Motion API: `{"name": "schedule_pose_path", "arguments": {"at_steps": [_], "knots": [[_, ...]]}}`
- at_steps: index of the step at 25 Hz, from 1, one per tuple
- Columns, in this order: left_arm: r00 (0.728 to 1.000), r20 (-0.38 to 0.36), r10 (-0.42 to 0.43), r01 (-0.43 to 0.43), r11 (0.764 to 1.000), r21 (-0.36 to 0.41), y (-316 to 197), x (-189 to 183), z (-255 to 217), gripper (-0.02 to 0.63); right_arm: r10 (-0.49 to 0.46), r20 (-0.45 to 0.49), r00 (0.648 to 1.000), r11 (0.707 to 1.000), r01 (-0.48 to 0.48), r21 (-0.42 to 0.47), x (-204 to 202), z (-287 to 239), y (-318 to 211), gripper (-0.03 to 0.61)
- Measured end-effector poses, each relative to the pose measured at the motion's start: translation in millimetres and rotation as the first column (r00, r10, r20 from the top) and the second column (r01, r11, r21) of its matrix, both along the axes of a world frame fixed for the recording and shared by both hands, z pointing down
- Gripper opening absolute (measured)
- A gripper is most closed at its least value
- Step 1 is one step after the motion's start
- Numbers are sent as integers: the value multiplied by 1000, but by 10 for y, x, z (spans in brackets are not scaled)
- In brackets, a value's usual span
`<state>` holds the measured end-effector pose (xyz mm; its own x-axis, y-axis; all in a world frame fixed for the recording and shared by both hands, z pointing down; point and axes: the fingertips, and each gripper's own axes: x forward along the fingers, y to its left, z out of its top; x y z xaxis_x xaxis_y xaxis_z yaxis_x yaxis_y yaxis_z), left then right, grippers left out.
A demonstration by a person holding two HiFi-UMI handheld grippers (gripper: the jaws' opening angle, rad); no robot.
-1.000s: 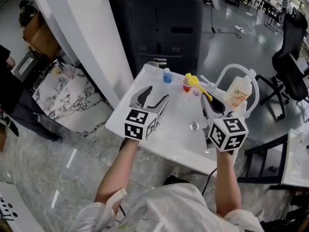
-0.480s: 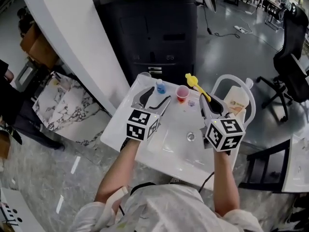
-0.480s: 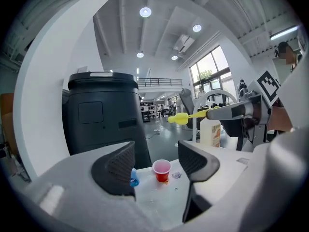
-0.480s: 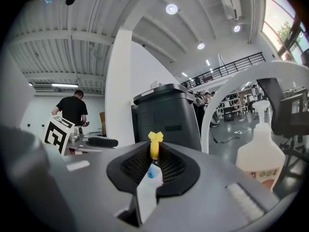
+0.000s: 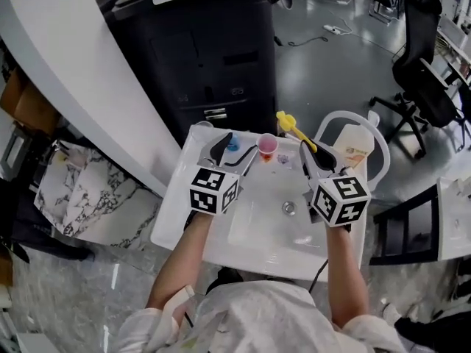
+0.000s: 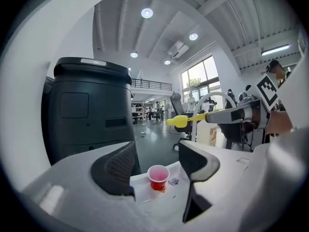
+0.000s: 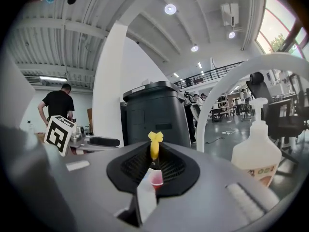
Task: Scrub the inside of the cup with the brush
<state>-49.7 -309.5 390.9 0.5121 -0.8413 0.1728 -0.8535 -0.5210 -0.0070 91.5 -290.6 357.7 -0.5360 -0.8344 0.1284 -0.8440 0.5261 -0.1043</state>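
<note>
Since a second ago both hands have come forward over the white sink (image 5: 243, 248); the pink cup (image 5: 267, 146), which then stood well ahead and between the two tools, now stands just beside the right jaw tip of the left hand-held gripper (image 5: 239, 148). The small blue bottle (image 5: 232, 143) now shows between that gripper's jaws. The jaws stand apart as before and touch nothing; in the left gripper view the cup stands upright on the sink's rear ledge, just ahead of the gap between them. The right hand-held gripper (image 5: 315, 154) is still clamped on the handle of the yellow brush (image 5: 288, 122), whose head reaches past the cup and to its right, above the ledge, apart from it. The label on the pump bottle (image 5: 353, 145) is too small to read; the marker cubes carry only black-and-white squares
</note>
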Motion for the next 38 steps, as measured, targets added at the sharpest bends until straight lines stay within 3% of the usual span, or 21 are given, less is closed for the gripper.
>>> {"name": "schedule_pose_path", "arguments": {"at_steps": [6,15,25,38], "knots": [[991,-37,127,-127,992,-3,-200,32,113,302,93,-23,995,996,-93,-1,-170,15,-72,35],[957,-49,287,-288,957,-21,-350,204,356,321,192,-45,980,981,-192,-8,-276,56,-97,35],[930,-81,359,-364,929,-62,-526,483,865,364,233,-70,970,972,-235,-16,-192,125,-97,35],[927,-53,370,-374,916,-147,-745,650,1522,417,257,-23,966,966,-257,-17,-146,110,-128,35]]}}
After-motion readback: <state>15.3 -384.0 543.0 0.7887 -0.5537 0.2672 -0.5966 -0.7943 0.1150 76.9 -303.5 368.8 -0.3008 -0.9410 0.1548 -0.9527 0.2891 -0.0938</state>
